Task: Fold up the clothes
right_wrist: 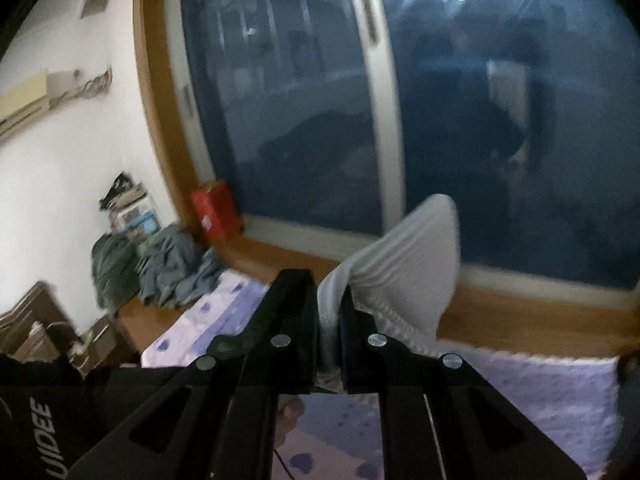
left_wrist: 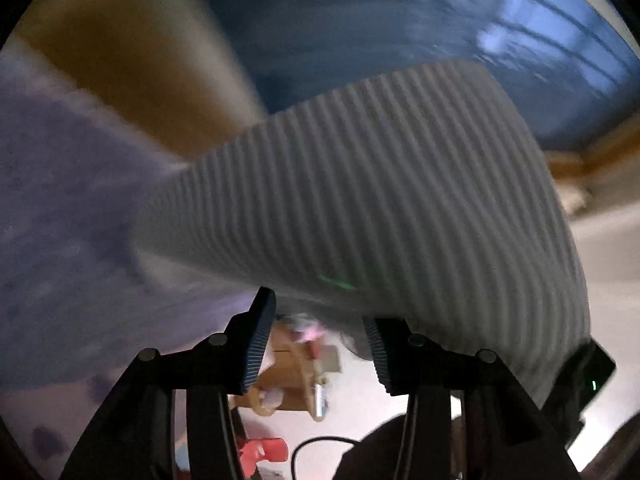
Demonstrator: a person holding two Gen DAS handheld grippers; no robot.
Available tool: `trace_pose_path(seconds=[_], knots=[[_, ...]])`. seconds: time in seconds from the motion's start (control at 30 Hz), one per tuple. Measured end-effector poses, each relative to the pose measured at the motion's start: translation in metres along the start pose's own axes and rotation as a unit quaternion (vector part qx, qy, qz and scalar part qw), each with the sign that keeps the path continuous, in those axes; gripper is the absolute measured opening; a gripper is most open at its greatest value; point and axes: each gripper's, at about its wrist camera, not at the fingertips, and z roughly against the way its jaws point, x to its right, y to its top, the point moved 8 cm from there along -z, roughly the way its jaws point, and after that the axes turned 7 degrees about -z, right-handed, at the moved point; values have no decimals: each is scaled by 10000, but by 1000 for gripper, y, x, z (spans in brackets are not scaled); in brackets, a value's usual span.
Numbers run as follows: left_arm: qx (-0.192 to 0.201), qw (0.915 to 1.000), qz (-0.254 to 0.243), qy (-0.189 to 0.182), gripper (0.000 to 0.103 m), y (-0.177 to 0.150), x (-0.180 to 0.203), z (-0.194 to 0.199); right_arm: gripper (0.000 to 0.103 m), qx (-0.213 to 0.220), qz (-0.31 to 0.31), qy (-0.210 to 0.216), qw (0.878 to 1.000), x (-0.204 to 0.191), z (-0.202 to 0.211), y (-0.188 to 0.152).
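Right wrist: gripper (right_wrist: 329, 320) pinches ribbed white garment (right_wrist: 408, 268).

Clearly a home bedroom at night: lilac heart-print bedsheet (right_wrist: 552, 392) spread below, dark sliding window (right_wrist: 480, 120) in a wooden frame, wall air conditioner (right_wrist: 24, 108) up high, grey clothes (right_wrist: 160, 268) heaped by a red box (right_wrist: 216, 210).

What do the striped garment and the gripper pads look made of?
Striped garment: soft ribbed knit, likely cotton, matte; fine grey-white ridges, and it bunches limply in the right gripper. Left gripper pads: dark blue ridged rubber or plastic, by their grooves.
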Motion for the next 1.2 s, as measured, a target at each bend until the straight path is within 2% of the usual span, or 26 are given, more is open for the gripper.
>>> trace_pose_path(seconds=[0.03, 0.1, 0.17, 0.23, 0.33, 0.43, 0.53, 0.67, 0.73, 0.8, 0.93, 1.0, 1.03, 1.1, 1.17, 1.2], knots=[[65, 9996, 224, 129, 44, -3, -22, 13, 7, -205, -78, 86, 9997, -4, -20, -17], [109, 9960, 615, 643, 42, -15, -71, 41, 7, -634, -231, 202, 9975, -16, -62, -55], [76, 9870, 1036, 1225, 41, -34, -120, 72, 7, -1024, -342, 205, 9939, -32, -104, -97], [16, 9794, 1334, 1517, 41, -51, -152, 96, 7, -1302, -361, 111, 9908, -53, -136, -133], [-172, 9736, 1323, 1852, 41, -70, -175, 123, 7, -1544, -244, -44, 9877, -83, -154, -169], [-443, 9707, 987, 2147, 41, -76, -179, 134, 7, -1706, -58, -265, 9850, -106, -157, -192], [-585, 9700, 641, 2272, 41, -73, -177, 137, 7, -1823, 160, -599, 9813, -118, -154, -208], [-349, 9753, 854, 2007, 41, -58, -186, 154, 7, -2140, 233, -865, 9727, -129, -152, -230], [-85, 9768, 1016, 1885, 41, -48, -194, 171, 7, -2356, 168, -944, 9671, -130, -156, -247], [202, 9747, 925, 2026, 41, -33, -200, 193, 7, -2503, 195, -1006, 9627, -129, -164, -265], [779, 9677, 657, 2306, 42, -16, -191, 227, 7, -2815, 643, -1147, 9505, -133, -191, -300], [839, 9662, 334, 2415, 42, -17, -178, 230, 8, -2991, 1026, -1252, 9404, -137, -200, -318], [783, 9656, 127, 2477, 42, -17, -173, 220, 12, -3010, 1051, -1162, 9407, -137, -200, -322], [552, 9674, -226, 2460, 42, -20, -163, 199, 22, -2916, 787, -715, 9506, -135, -190, -323], [189, 9705, -582, 2332, 42, -32, -152, 184, 54, -2813, 521, -265, 9579, -134, -180, -322], [-20, 9709, -733, 2282, 42, -37, -148, 164, 61, -2758, 387, -40, 9604, -133, -175, -322]])
